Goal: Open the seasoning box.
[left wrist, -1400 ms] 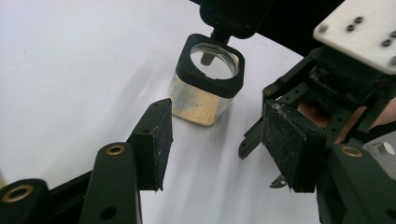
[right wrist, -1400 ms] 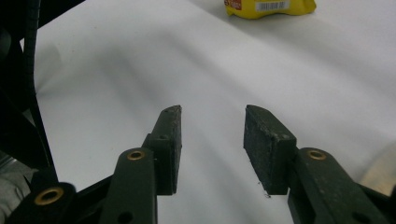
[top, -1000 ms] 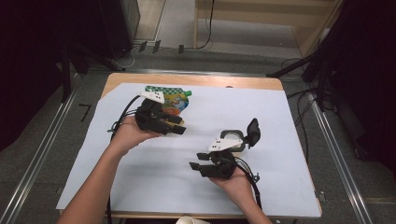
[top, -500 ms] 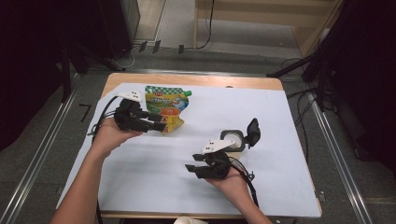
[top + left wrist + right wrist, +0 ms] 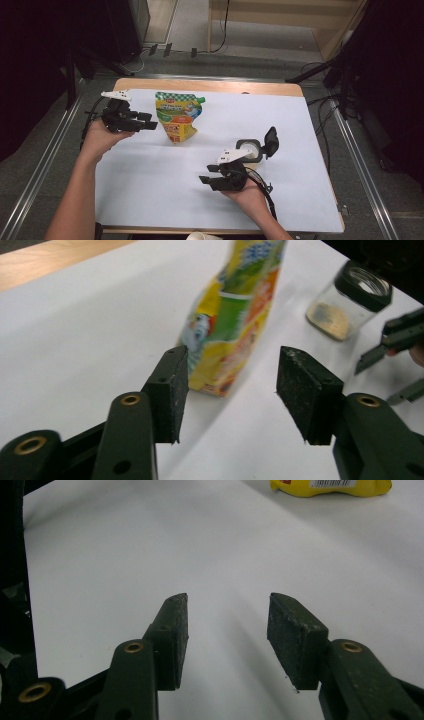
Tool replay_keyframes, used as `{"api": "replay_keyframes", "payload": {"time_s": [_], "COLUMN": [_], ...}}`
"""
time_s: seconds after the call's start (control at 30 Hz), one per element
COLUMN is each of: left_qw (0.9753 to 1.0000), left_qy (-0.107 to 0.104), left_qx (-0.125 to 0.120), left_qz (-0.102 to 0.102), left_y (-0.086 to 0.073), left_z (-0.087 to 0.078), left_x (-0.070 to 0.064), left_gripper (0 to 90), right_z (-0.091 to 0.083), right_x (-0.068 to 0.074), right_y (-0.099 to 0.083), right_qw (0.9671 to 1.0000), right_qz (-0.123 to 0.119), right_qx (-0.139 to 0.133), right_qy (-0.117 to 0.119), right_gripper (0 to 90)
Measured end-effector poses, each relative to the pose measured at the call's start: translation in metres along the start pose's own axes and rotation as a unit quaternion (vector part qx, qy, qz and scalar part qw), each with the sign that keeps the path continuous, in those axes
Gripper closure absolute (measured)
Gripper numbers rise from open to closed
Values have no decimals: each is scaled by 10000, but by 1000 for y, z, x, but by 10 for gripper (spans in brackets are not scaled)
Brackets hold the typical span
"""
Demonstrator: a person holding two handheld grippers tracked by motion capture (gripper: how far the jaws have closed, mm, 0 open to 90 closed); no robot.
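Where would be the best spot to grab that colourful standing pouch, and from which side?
Probably the pouch body just below its flat top seal, from its left, where the open left gripper already faces it. It stands upright and thin there, so the jaws can close across its flat faces.

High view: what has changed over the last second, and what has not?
The left gripper let go of the pouch and drew back to the left; its jaws now stand open, apart from it. The pouch stands upright. The right gripper and the jar stayed put.
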State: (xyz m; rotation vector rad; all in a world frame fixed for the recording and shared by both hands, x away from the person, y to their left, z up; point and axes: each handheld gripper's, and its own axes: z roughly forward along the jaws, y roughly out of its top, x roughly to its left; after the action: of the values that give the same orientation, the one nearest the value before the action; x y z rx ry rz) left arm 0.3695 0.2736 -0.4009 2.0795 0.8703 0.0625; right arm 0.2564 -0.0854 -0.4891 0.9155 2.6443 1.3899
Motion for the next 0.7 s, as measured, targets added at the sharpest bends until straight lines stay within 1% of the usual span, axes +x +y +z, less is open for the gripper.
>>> {"api": "replay_keyframes", "payload": {"time_s": [0.03,0.1,0.17,0.23,0.27,0.33,0.43,0.5,0.53,0.63,0.7], "left_qw": [10000,9999,9999,9998,9997,9994,9992,9990,9989,9990,9992], "left_qy": [-64,-97,-153,-192,-207,-311,-370,-402,-415,-384,-372], "left_qx": [-55,-112,-66,-50,-93,-111,-89,-71,-104,-74,-30], "left_qz": [-17,12,16,57,70,33,133,173,197,196,166], "left_y": [2,5,11,16,18,23,30,34,35,37,36], "left_z": [2,5,11,16,19,24,31,37,39,47,51], "left_x": [3,5,7,8,8,8,4,2,1,0,0], "left_gripper": [460,453,453,456,459,469,488,506,516,562,626], "right_z": [0,-1,-1,-2,-3,-3,-5,-5,-5,-6,-5], "right_x": [0,-1,-1,-1,-1,-2,-1,-1,-1,-1,-1], "right_y": [-1,-2,-3,-4,-5,-7,-9,-11,-11,-14,-15], "right_qw": [10000,10000,10000,10000,10000,9999,9998,9998,9997,9996,9997], "right_qz": [-13,20,30,61,62,71,105,116,125,171,147], "right_qx": [10,2,-8,-3,-6,0,16,6,8,10,-12], "right_qy": [-1,-20,-34,-60,-75,-94,-156,-187,-192,-208,-215], "right_gripper": [518,518,518,517,517,516,515,515,514,514,511]}}
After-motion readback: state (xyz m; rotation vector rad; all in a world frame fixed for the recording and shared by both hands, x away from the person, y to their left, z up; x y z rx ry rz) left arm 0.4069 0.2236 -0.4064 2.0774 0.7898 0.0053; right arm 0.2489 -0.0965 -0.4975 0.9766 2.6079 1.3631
